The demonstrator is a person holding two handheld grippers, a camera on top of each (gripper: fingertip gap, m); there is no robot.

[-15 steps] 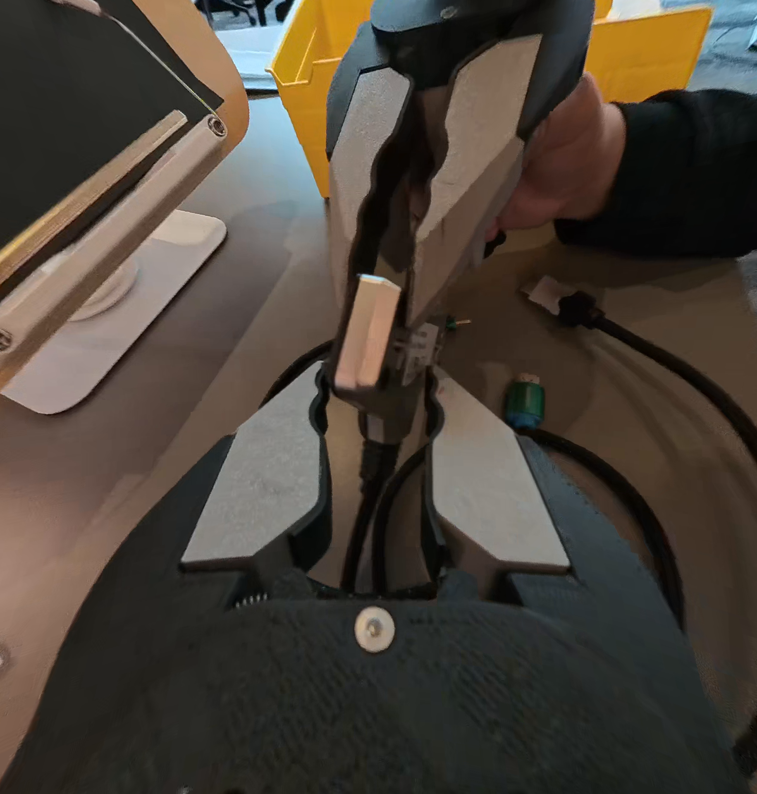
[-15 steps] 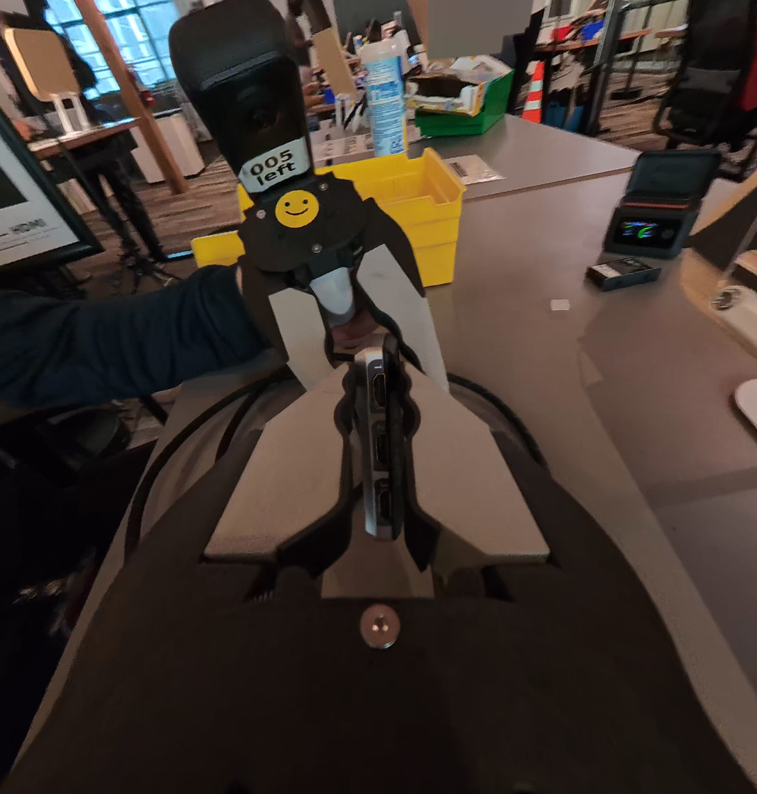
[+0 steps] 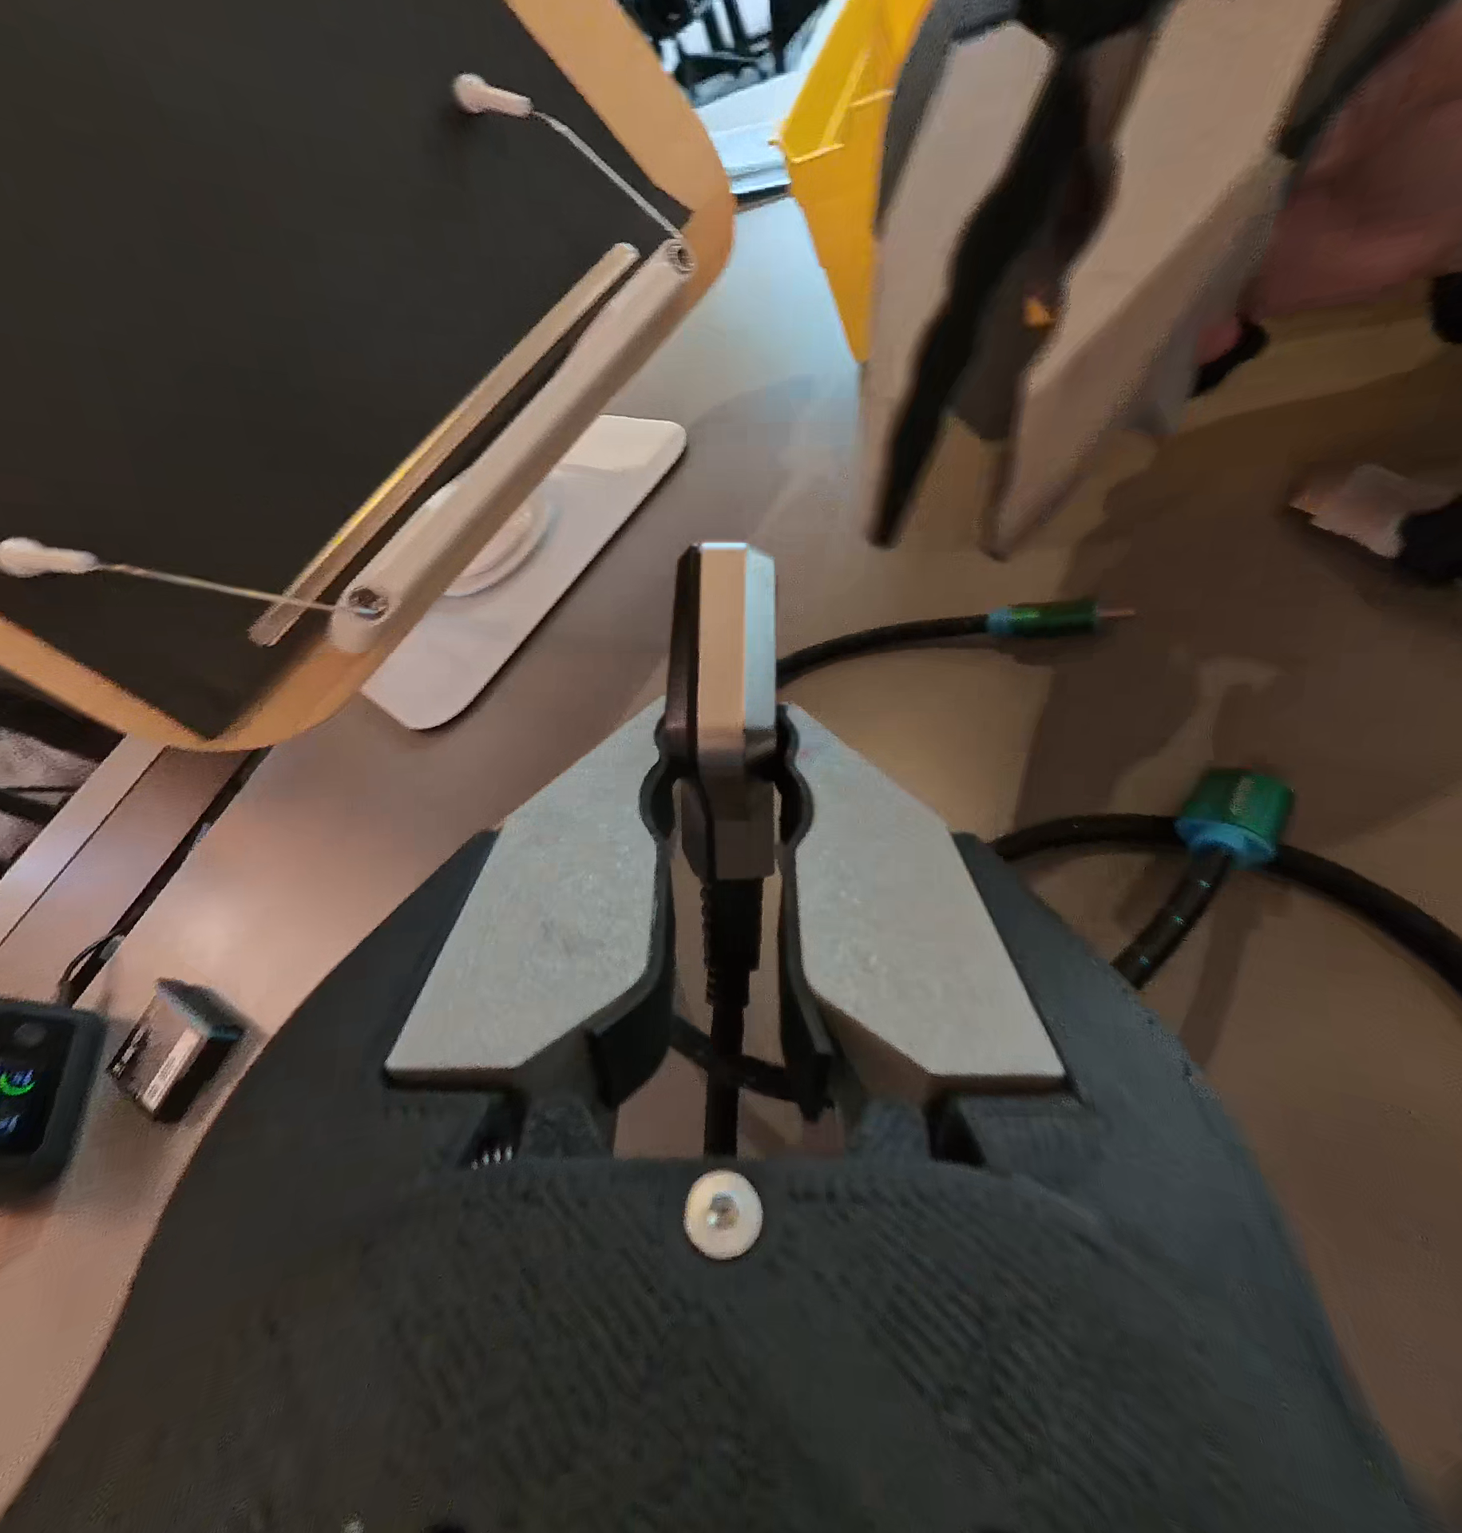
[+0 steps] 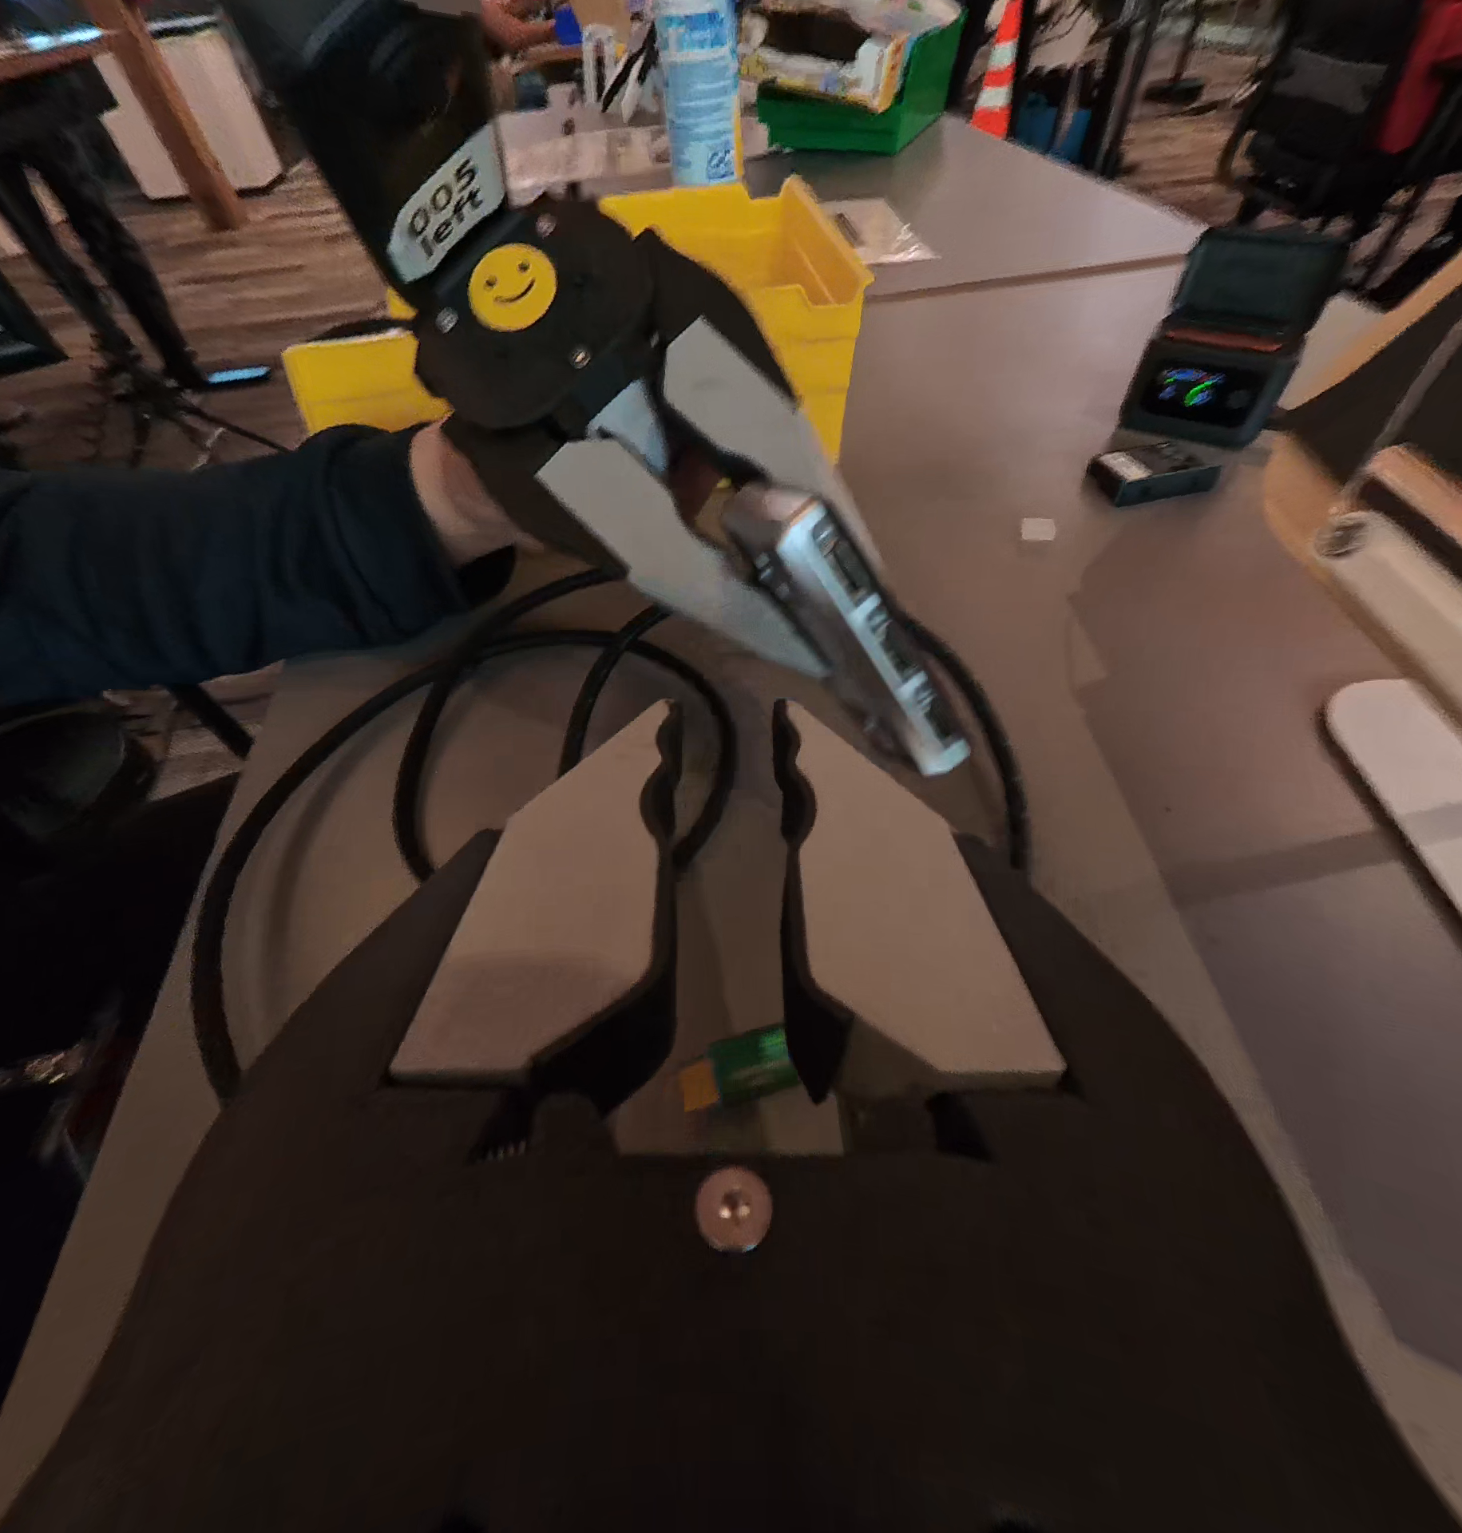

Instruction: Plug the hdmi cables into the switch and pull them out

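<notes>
My left gripper [image 3: 723, 734] is shut on a grey hdmi plug [image 3: 731, 834]. The silver switch [image 3: 727, 639] sits on that plug and stands up past the fingertips. The plug's black cable [image 3: 723, 1037] runs back between the fingers. In the right wrist view the left gripper [image 4: 802, 664] holds the switch [image 4: 856, 618] slanted above the table, with its row of ports showing. My right gripper [image 4: 723, 717] is open and empty, a short way from the switch. It shows blurred in the left wrist view [image 3: 943, 531]. A green-collared plug [image 3: 1042, 618] lies loose on the table.
More black cable loops [image 4: 429, 705] and a green round connector [image 3: 1233, 817] lie on the brown table [image 3: 918, 747]. A yellow bin [image 4: 794, 274] stands behind. A tilted screen on a white stand [image 3: 536, 531] is left. A small black device [image 3: 14, 1095] and box [image 3: 171, 1058] lie near it. Spacing between my two grippers at the tips: around 6 cm. The small black device [image 3: 14, 1095] is closer to my left gripper, around 35 cm from its tips; the right tips are 40 cm off. It is also in sight in the right wrist view [image 4: 1194, 388].
My right gripper has let go of the switch, opened and drawn back. The switch now hangs on the plug in my left gripper, which has swung aside.
</notes>
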